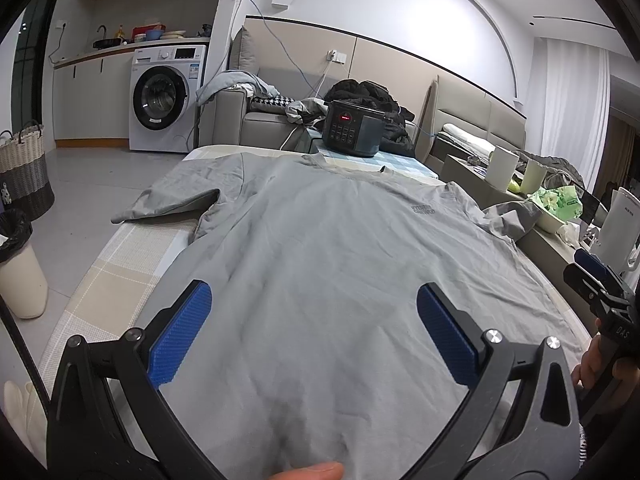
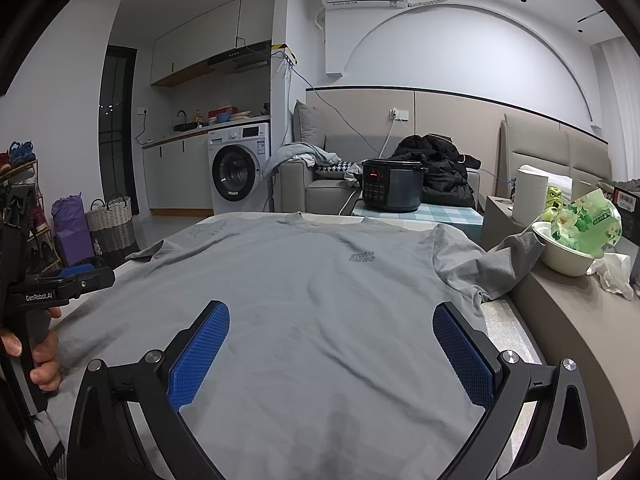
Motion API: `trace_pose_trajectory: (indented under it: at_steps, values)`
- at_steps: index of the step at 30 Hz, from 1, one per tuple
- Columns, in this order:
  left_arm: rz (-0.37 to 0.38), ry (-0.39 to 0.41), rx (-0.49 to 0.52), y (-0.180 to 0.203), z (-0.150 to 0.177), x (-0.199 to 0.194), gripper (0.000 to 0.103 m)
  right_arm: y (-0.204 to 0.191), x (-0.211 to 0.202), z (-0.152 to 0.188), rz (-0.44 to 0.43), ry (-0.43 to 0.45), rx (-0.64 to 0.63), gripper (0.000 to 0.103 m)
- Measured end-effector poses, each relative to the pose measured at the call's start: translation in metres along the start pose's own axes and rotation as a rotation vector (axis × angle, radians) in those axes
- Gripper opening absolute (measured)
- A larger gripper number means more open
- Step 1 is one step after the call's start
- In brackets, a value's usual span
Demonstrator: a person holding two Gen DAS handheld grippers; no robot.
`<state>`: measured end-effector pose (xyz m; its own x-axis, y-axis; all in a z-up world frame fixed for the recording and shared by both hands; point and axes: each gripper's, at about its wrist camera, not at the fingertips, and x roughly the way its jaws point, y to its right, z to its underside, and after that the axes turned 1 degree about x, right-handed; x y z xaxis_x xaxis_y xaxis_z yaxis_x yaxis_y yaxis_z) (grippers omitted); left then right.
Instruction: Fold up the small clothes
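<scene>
Shirt placement: grey T-shirt [image 1: 320,272] is spread flat, front up, on the desk [image 1: 120,256], covering most of its top.
Shirt direction: long axis is laid away from the cameras, collar at the far end toward the cooker [image 1: 352,128], hem at the near end.
Sleeves: one sleeve [image 1: 168,204] is stretched sideways over the left desk edge; the other sleeve [image 2: 504,264] is crumpled against the ledge beside a bowl [image 2: 564,252].
Fabric: soft, thin knit is seen, lightly creased, with a small dark chest print [image 2: 362,257].
Desk cover: woven, checked cloth in beige and white is shown under the shirt.
Left gripper [image 1: 316,332]: jaws are spread wide, nothing is held; ribbed blue pads [image 1: 180,336] are poised just above the lower shirt, contact cannot be told.
Right gripper [image 2: 332,356]: jaws are likewise spread wide and empty, held over the shirt's lower half.
Hands: a hand [image 2: 40,352] is wrapped round the left gripper's handle.
</scene>
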<state>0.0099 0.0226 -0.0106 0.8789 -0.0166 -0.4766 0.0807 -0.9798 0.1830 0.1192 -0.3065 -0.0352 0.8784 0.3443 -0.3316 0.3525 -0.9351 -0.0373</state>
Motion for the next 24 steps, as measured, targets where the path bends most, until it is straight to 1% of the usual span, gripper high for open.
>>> trace_pose_trajectory:
  at_steps: [24]
  values:
    - [0.000,-0.003,0.000,-0.0015,0.0019,0.0014,0.102,0.0002,0.0015,0.0027,0.003,-0.006,0.006,0.103]
